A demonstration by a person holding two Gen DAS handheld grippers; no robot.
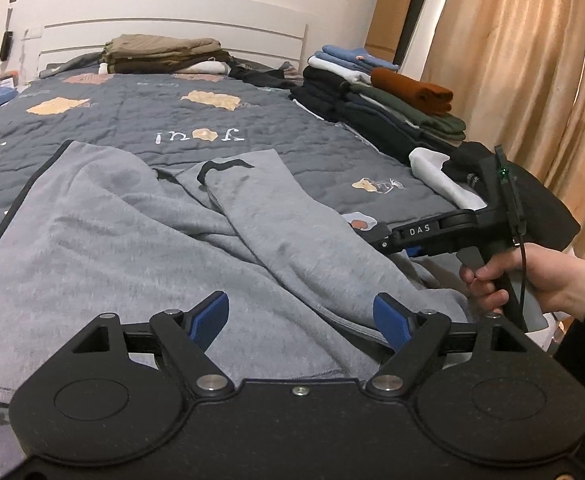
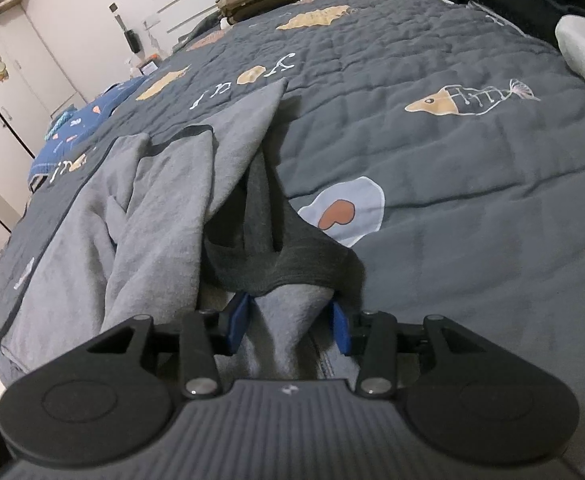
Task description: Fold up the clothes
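A light grey garment with dark trim (image 1: 140,236) lies spread and rumpled on the bed, one part folded over across its middle. My left gripper (image 1: 300,320) hovers open just above its near edge, holding nothing. The right gripper shows in the left wrist view (image 1: 376,240) at the garment's right side, held by a hand. In the right wrist view the right gripper (image 2: 288,324) has its blue fingers (image 2: 238,322) on both sides of a bunched fold of the grey garment (image 2: 164,184), with a wide gap between them.
The bed has a dark grey quilt (image 1: 292,128) with printed patches. Stacks of folded clothes stand at the right edge (image 1: 392,100) and by the headboard (image 1: 164,54). A white cloth (image 1: 436,176) lies near the right stack. Curtains hang at right.
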